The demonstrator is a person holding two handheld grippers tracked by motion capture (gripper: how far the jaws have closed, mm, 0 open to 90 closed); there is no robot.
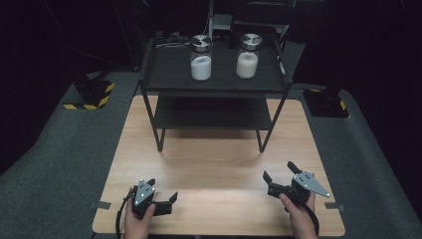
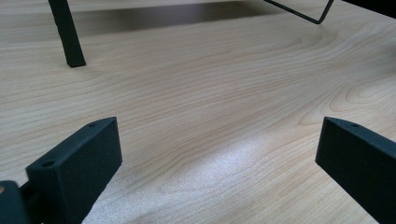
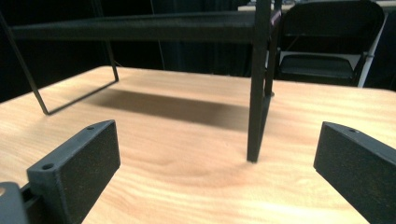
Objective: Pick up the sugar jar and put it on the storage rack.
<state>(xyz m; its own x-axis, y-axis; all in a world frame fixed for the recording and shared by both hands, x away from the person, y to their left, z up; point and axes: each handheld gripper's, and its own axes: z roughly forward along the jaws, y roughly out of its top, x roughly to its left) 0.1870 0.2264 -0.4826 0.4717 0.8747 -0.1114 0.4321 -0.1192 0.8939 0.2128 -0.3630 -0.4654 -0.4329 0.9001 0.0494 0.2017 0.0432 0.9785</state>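
Dark all round, black curtains swallowing the walls; grey carpet underfoot, with yellow-and-black striped floor markings [image 1: 89, 105] half lost in shadow at far left. At centre, a pale wooden table [image 1: 219, 164], its near edge cut off at the bottom of the high view. On the near left, left gripper [image 1: 162, 193] held low over the wood in the left hand [image 1: 137, 221], jaws spread wide with nothing between them but bare grain, wrist cropped by the frame. Same from the left gripper view: left gripper [image 2: 219, 154] gaping, both jaws cut off by the picture's edge, a shelf leg [image 2: 67, 32] ahead with its top out of frame. Toward the back, a black two-tier shelf rack [image 1: 164, 84], lower tier deep in shade and hard to read. On its top tier, well apart from both grippers, left jar [image 1: 201, 57] and just to its right the right jar [image 1: 248, 56], each with a metal lid and white contents, contents' kind impossible to tell. On the near right, right gripper [image 1: 281, 175] in the right hand [image 1: 300, 216], jaws likewise wide apart and holding nothing. From the right gripper view, right gripper [image 3: 217, 154] open toward a rack leg [image 3: 258, 93]; behind, a folding chair [image 3: 327, 42], partly cropped.
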